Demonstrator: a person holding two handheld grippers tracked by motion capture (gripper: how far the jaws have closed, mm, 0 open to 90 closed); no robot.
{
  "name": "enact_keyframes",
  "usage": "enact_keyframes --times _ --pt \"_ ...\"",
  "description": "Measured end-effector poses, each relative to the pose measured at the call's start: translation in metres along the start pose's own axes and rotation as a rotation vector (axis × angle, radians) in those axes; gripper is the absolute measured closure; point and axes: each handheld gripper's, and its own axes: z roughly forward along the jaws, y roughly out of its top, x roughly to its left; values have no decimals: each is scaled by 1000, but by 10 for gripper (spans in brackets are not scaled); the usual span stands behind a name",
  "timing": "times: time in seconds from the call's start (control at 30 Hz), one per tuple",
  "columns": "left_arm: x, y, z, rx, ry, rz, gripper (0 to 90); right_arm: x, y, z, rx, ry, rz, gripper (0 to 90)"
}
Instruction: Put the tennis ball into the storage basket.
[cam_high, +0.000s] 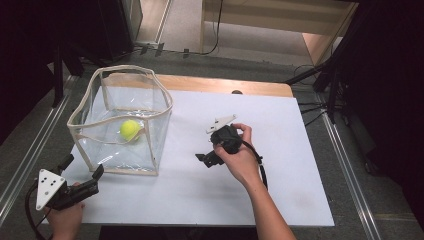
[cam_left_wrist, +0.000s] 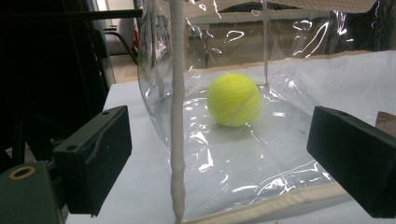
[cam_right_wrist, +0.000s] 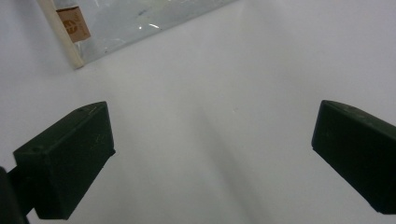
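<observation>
The left gripper (cam_high: 82, 167), nearest the camera, sits just off the near corner of the clear bag (cam_high: 85, 150), jaws spread wide and empty. A tennis ball (cam_high: 130, 129) rests inside the bag. The right gripper (cam_high: 206, 159) hovers right of the bag, jaws likewise spread over white tabletop (cam_high: 280, 150)

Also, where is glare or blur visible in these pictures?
Left gripper view: bright glare streaks on the clear bag, tennis ball sharp, near tongs soft. Right gripper view: a soft shadow on the white table. High view: dark surroundings.
</observation>
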Motion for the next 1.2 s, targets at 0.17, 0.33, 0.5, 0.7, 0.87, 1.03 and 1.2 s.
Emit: enact_keyframes --times 0.17,0.33,0.5,0.7,0.87,1.03,1.2 --pt "0 0 0 0 0 0 69 -2 -14 -3 -23 -5 29 0" --pt "0 0 0 -1 0 -1 69 -4 -25 -6 -40 -12 45 0" --pt "0 0 0 1 0 0 69 -6 -37 -9 -60 -19 68 0" --pt "0 0 0 1 0 0 69 -10 -58 -16 -100 -33 97 0" --pt "0 0 0 1 0 1 69 -14 -70 -20 -120 -41 116 0" --pt "-1 0 0 0 1 0 69 -17 -84 -25 -139 -55 146 0" --pt "-1 0 0 0 1 -1 69 -20 -100 -30 -153 -70 177 0"
